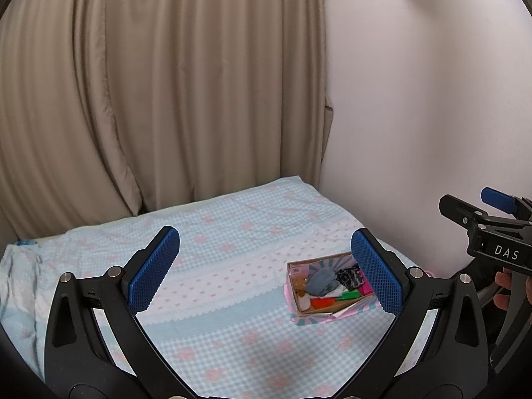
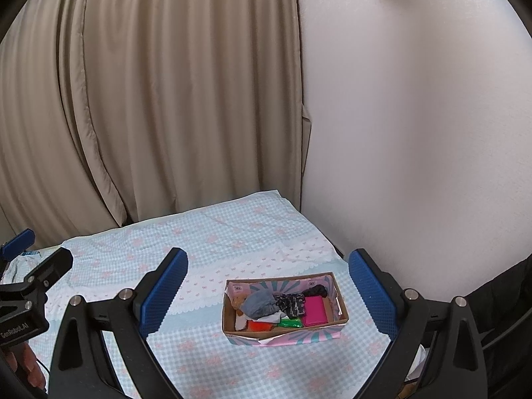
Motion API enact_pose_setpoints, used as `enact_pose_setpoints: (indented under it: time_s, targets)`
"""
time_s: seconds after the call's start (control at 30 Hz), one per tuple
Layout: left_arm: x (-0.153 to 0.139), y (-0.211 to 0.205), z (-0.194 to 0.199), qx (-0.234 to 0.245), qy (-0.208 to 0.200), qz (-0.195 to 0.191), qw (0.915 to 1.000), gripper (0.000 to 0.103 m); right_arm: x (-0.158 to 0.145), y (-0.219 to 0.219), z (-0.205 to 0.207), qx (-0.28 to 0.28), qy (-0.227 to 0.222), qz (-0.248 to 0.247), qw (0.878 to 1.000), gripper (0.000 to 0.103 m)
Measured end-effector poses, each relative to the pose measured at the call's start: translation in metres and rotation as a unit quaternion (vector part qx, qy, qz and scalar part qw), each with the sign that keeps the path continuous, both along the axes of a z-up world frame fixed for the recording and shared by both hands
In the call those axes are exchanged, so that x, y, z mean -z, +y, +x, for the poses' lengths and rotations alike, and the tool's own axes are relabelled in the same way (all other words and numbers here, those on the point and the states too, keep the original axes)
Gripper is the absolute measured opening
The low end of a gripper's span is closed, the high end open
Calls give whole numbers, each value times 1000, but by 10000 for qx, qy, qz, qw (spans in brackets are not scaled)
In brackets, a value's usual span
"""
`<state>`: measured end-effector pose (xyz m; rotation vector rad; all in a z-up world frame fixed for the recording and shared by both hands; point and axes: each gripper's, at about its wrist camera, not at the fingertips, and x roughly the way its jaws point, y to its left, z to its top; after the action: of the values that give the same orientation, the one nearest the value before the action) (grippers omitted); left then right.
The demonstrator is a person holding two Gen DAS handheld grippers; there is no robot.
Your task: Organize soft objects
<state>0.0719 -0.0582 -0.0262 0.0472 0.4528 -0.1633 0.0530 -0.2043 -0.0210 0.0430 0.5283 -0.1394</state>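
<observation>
An open cardboard box [image 2: 229,324] with pink and teal sides sits on the bed; it also shows in the left wrist view [image 1: 296,299]. It holds soft items: a grey cloth [image 2: 261,304], a black-and-white patterned piece [image 2: 292,302], a magenta piece [image 2: 314,311], a green piece [image 2: 289,323] and a red piece [image 2: 261,326]. My left gripper [image 1: 266,272] is open and empty, held above the bed to the left of the box. My right gripper [image 2: 267,294] is open and empty, held above and before the box.
The bed carries a light blue checked cover with pink flowers [image 2: 199,242]. Beige curtains [image 2: 149,99] hang behind it. A white wall [image 2: 415,133] runs along its right side. Bunched bedding [image 1: 20,286] lies at the left edge.
</observation>
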Motion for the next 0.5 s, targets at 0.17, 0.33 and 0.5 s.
enact_pose_setpoints:
  time_s: [0.17,0.33,0.5]
  targets:
    - [1,1,0,-40,-15,-3,10000,103,-1,0,1,-31,-6,18,10000,97]
    - [1,-1,-2,-110,-68,59,9999,103,-1,-1,2,-32,-6,30,10000,97]
    - [1,-7,-5,-151,-187,265,9994,103,-1,-3,3,-19,5,67,10000,97]
